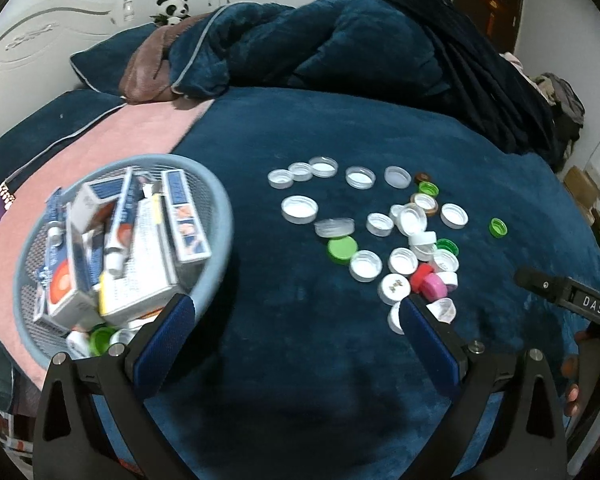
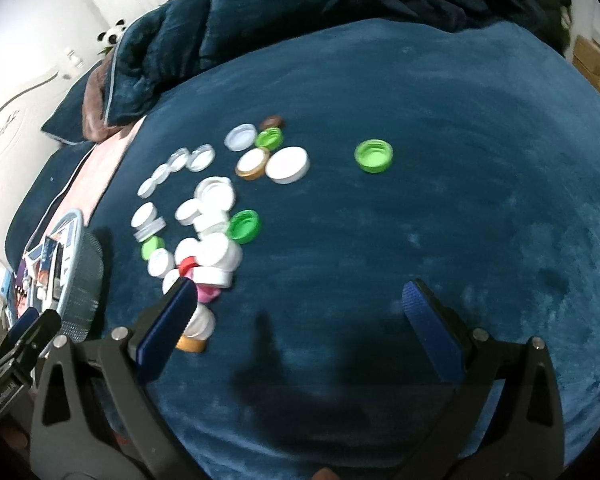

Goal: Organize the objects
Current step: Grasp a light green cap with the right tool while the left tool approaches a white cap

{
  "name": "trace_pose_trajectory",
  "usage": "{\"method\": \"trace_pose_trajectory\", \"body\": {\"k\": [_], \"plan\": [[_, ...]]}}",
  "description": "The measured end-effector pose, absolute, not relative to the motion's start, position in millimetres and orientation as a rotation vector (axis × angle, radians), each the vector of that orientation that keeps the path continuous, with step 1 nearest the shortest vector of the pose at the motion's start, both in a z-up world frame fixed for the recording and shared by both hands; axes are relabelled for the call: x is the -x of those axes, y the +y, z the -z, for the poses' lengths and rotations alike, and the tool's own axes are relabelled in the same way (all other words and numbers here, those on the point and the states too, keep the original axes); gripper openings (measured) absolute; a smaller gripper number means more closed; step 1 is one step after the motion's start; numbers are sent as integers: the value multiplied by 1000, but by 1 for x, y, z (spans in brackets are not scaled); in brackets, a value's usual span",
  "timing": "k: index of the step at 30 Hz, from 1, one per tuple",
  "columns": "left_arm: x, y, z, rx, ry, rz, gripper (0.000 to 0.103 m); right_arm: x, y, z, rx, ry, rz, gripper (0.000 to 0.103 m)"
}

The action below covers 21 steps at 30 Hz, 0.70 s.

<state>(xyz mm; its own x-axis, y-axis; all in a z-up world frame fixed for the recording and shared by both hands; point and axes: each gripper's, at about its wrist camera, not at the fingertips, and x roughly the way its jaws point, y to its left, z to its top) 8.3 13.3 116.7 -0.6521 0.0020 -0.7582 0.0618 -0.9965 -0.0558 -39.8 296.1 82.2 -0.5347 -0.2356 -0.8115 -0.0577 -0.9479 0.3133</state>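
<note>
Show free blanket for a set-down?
Free: bare dark-blue plush blanket right of the lone green bottle cap; also the strip between round blue mesh basket and scattered cap cluster. Crowded: the cluster itself.

Pretty dim indoor light, heavy fisheye warping with black corners. The basket (image 1: 216,208) is motion-smeared, and the right view's soft all over, shadows pooling on the blanket (image 2: 440,200).

Bed with a dark blue fuzzy blanket (image 1: 300,360)

Loose bottle caps (image 1: 380,224) are scattered center-right, 1 green cap (image 1: 498,227) sits apart at right, a blue mesh basket (image 1: 216,240) at lower left, rumpled comforter (image 1: 340,40) piled along the top.
</note>
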Motion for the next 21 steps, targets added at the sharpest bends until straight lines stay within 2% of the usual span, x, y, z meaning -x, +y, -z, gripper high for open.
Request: {"method": "trace_pose_trajectory", "body": {"k": [8,13,21], "plan": [[9,35,-98,-1379,131,2836,102,45,327,-68,-1514,-551,2663,103],[22,36,-80,-1443,204,2804,102,49,337,-60,-1545,-564,2688,103],[37,30,-62,-1502,305,2786,102,82,335,-60,-1539,-414,2752,103]]}}
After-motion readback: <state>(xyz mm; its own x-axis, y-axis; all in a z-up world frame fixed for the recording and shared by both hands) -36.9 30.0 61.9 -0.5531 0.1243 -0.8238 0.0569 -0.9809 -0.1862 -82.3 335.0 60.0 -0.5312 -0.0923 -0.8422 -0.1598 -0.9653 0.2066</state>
